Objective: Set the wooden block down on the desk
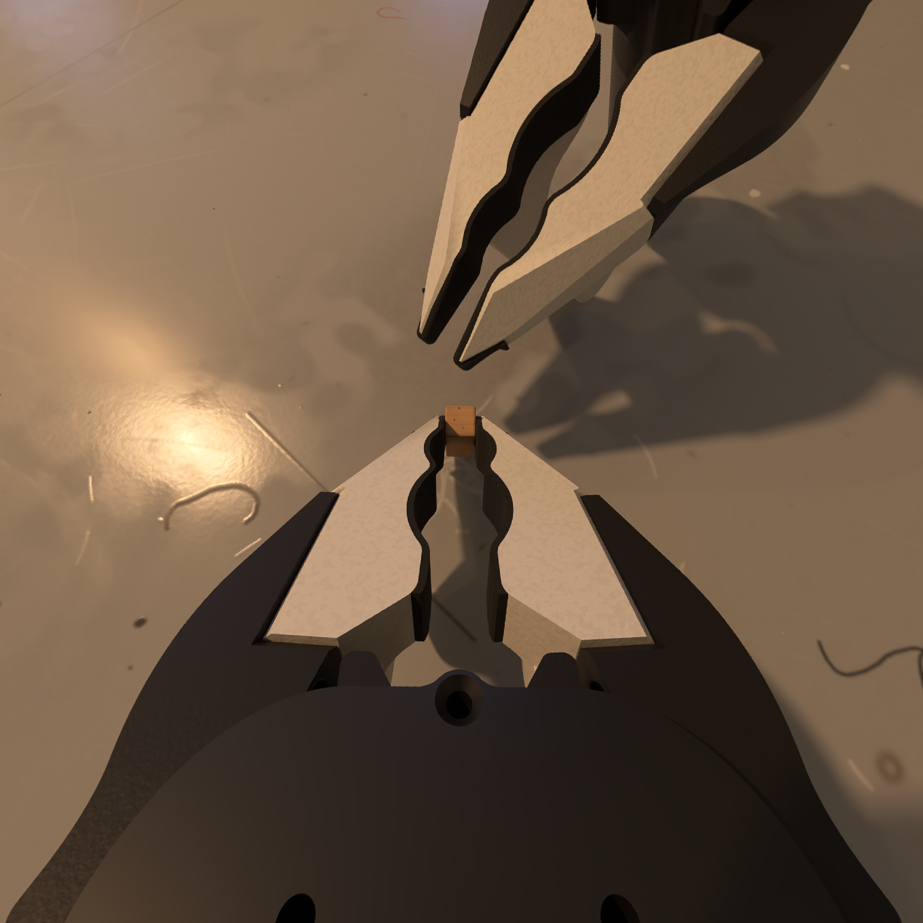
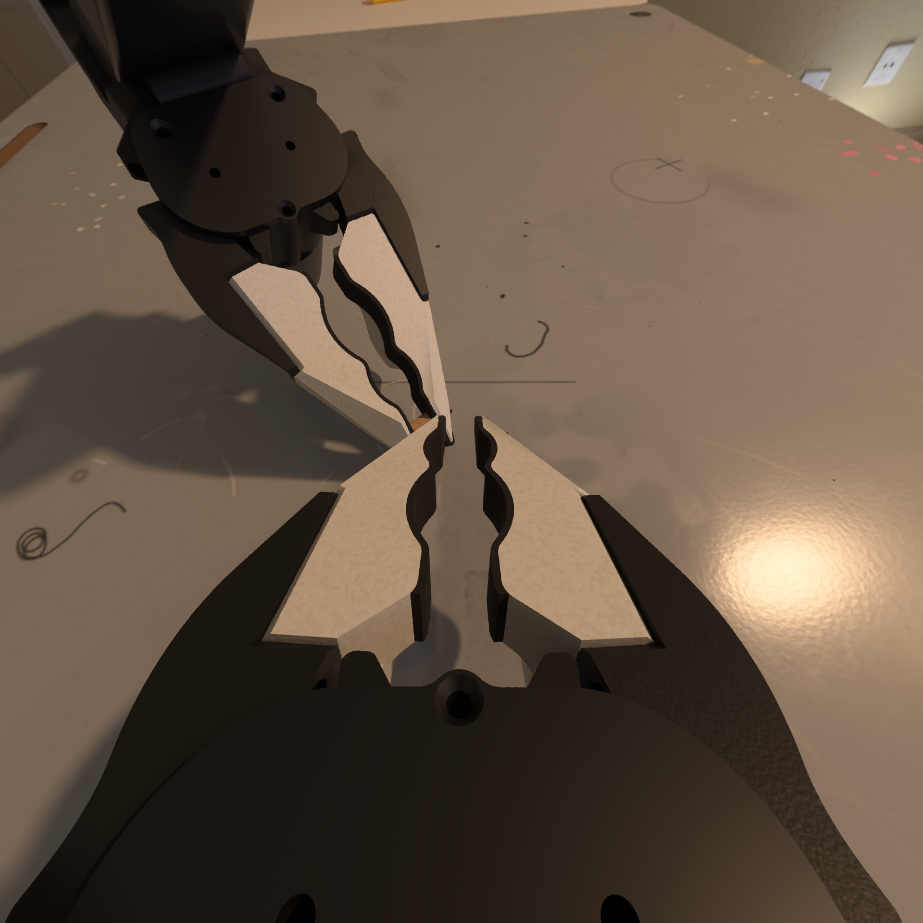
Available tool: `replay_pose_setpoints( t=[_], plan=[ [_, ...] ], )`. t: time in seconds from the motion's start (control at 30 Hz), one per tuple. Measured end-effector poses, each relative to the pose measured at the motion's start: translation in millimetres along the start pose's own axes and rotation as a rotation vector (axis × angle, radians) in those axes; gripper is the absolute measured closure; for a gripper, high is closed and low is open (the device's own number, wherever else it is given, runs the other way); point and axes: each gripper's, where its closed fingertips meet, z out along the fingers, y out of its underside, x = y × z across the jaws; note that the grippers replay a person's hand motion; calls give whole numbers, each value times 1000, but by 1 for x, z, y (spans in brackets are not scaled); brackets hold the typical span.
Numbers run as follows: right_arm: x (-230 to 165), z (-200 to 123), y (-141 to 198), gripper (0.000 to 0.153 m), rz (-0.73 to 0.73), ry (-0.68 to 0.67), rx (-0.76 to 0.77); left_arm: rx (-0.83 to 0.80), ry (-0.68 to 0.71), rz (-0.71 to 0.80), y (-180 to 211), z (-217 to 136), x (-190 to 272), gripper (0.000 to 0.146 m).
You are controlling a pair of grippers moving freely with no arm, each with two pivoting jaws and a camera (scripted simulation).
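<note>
While the left gripper (image 1: 460, 429) pinches the small wooden block (image 1: 459, 428) between the very tips of its two pale fingers, the block sits low, close above the desk (image 1: 200, 299), and whether its underside already touches the surface cannot be told. In the right wrist view only a sliver of the block (image 2: 420, 423) shows between those fingertips. The right gripper (image 2: 459, 424) hangs just beside it with its fingers spread a little and nothing between them; in the left wrist view it points down at the block from the far side, near but apart.

Judging by its look, the block is light, stiff and not fragile, with flat, slightly smooth faces. A hold on two opposite flat faces, as here, suits it best. Because the grip is at the fingertips only, the block could twist or slip if nudged.

Around them the grey desk is scuffed and marked with pen scribbles (image 2: 529, 342), a drawn circle (image 2: 660, 181) and a thin line (image 2: 509, 382). A pencil (image 2: 20, 142) lies at the far left edge.
</note>
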Motion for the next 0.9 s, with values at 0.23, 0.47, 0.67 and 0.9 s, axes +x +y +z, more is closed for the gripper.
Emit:
replay_pose_setpoints(
  t=[0.23, 0.47, 0.67, 0.9],
  plan=[
    [-2, 3, 0, 141, 9, 3, -18, 0, -1, -1, 0, 0, 0, 135],
    [-3, -9, 3, 140, -6, -31, 5, 1, 0, 0, 0, 0, 0, 135],
    [-10, -12, 2, 128, -36, -83, 36, 0, 2, 1, 0, 0, 0, 135],
    [-24, -12, 5, 125, -17, -200, 6, 0, 13, 9, 0, 0, 1, 135]
  ],
)
